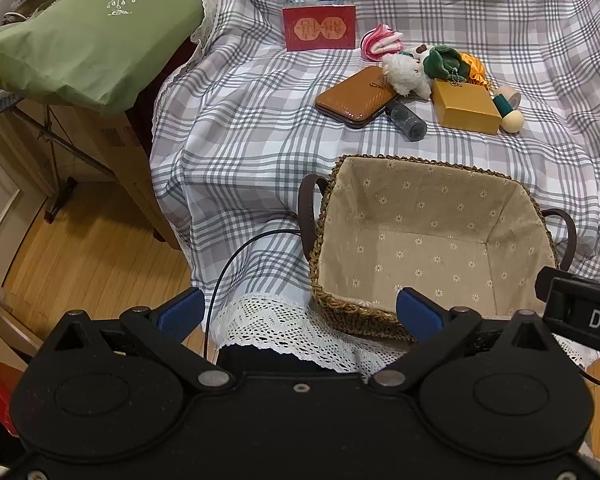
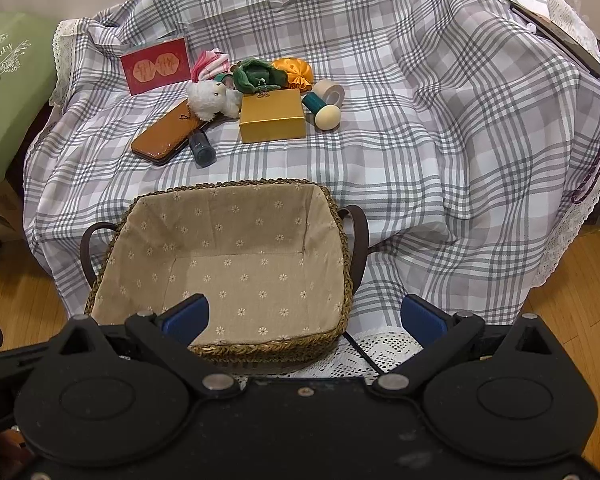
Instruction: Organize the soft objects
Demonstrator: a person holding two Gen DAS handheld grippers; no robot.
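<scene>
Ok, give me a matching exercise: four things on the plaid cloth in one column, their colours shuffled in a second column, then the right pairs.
Things:
1. plush toy
2. flat case
3. square box
4. card with the gold emblem

Colours:
A. red
B. mustard yellow
C. white
D. orange-brown

Pairs: 1-C, 2-D, 3-B, 4-A

A woven, fabric-lined basket with dark handles [image 2: 342,236] stands on the grey-checked tablecloth [image 2: 440,140], at its near edge. Behind it lies a cluster: a brown flat leather case [image 2: 162,138] at left, a white fluffy plush toy [image 2: 212,98] resting on its far end, and a yellow rectangular box [image 2: 272,116] just right of the toy. A red card box [image 2: 156,65] stands behind the case.
</scene>
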